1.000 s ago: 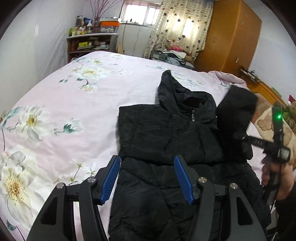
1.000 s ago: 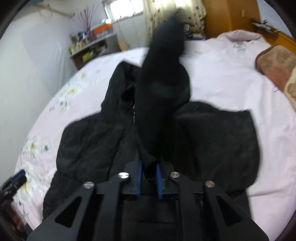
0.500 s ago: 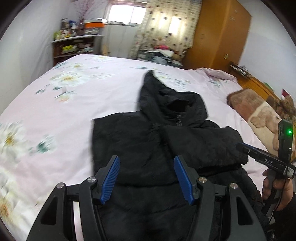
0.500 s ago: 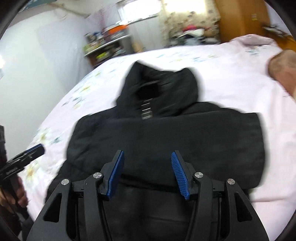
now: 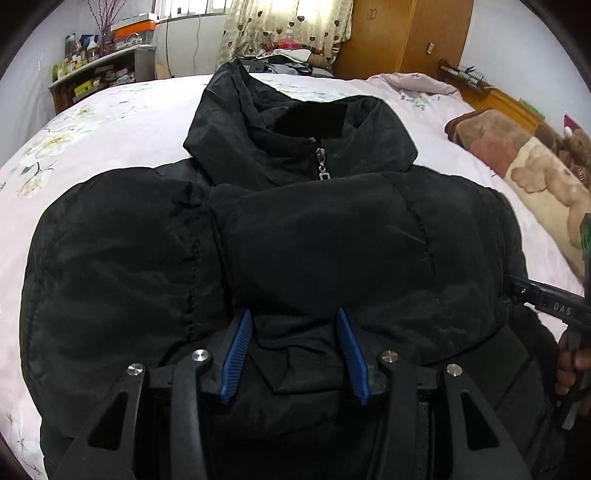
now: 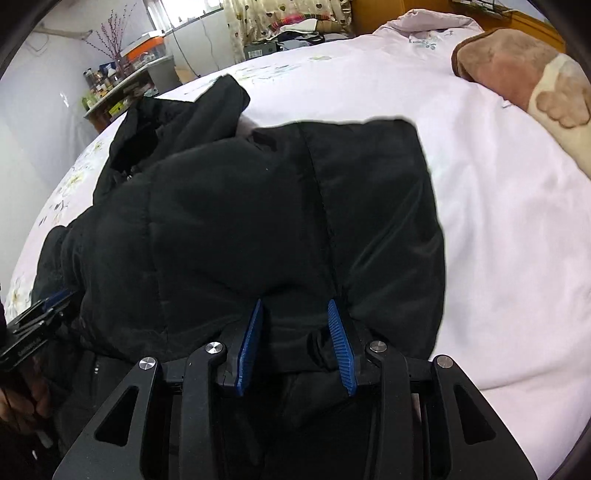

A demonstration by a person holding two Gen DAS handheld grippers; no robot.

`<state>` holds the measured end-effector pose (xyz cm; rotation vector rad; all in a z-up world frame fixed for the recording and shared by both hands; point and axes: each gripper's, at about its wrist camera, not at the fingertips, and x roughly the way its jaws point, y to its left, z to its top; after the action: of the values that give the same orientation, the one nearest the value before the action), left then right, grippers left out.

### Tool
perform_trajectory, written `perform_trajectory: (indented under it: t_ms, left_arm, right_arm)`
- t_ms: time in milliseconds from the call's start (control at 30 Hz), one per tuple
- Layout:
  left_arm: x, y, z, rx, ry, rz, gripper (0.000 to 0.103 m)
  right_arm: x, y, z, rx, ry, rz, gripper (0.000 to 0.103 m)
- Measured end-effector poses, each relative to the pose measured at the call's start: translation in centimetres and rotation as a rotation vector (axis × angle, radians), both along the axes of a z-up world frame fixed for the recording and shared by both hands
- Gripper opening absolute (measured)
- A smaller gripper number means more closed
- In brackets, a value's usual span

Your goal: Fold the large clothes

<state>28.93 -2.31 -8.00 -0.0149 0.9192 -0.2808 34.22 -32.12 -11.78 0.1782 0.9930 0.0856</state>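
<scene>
A black hooded puffer jacket [image 5: 314, 236] lies front up on the bed, both sleeves folded across its chest, the hood [image 5: 258, 122] pointing away. It also shows in the right wrist view [image 6: 258, 214]. My left gripper [image 5: 293, 325] is open, low over the jacket's middle, its blue pads [image 5: 236, 350] either side of a fold of fabric. My right gripper [image 6: 295, 314] is open at the lower edge of the folded right sleeve. Each gripper shows at the edge of the other view: the right [image 5: 546, 302], the left [image 6: 33, 325].
The bed has a pink floral sheet [image 5: 110, 118]. A brown teddy-bear blanket [image 5: 517, 162] lies at the right. A cluttered shelf [image 5: 99, 70], curtained window and wooden wardrobe [image 5: 406, 33] stand beyond the bed.
My right gripper laid the right sleeve across the chest and let go. Both grippers then moved in close and low over the jacket.
</scene>
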Motion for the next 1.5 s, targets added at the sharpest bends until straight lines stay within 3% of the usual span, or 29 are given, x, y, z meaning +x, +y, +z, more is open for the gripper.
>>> perform_trajectory:
  t_ms: [133,233,333,433,600,733,867,967,1067,1200,1400,1500]
  left_arm:
    - [-0.2,0.1,0.4,0.007,0.007,0.007,0.051]
    - [-0.6,0.8,2.4,-0.026,0.04,0.022,0.049]
    - [-0.6,1.2,5.4,-0.051,-0.038,0.018,0.049]
    - [1.1,0.6,7.0,0.0,-0.128,0.024,0.049]
    - [5.8,1.3,2.0,0.006,0.006,0.087,0.05]
    - [5.3,1.3,0.2,0.003,-0.029,0.074,0.052]
    - [5.4,1.1,0.0,0.019,-0.032,0.07,0.053]
    - [5.2,1.1,0.8,0.019,-0.014,0.066,0.052]
    - [4.2,2.1,3.2,-0.006,-0.017,0.066,0.05]
    - [0.8,3.3,5.7,-0.043,-0.092,0.044,0.05]
    - [0.2,3.2,1.5,0.012,-0.009,0.041,0.052]
    - [0.1,3.1,2.1,0.015,-0.005,0.051,0.052]
  right_arm:
    - [0.3,0.4,-0.4,-0.023,0.002,0.01,0.038]
    - [-0.1,-0.1,1.8,-0.013,-0.016,0.014,0.038]
    - [-0.5,-1.0,5.2,-0.012,-0.122,0.006,0.038]
    - [1.4,-1.7,7.0,-0.02,-0.177,-0.002,0.038]
    - [6.4,-2.4,4.8,-0.036,-0.106,-0.036,0.038]
    - [7.8,-1.8,1.5,-0.106,-0.016,0.001,0.037]
    - [7.4,-1.8,0.2,-0.116,0.0,-0.009,0.037]
    - [7.1,-2.1,0.8,-0.116,0.007,-0.013,0.037]
    - [5.1,-1.8,4.1,-0.108,-0.052,-0.005,0.038]
    - [1.3,-1.1,6.6,-0.057,-0.125,0.026,0.038]
    - [-0.1,0.9,3.2,-0.045,-0.033,0.052,0.037]
    - [0.0,0.6,2.6,-0.013,-0.019,0.028,0.038]
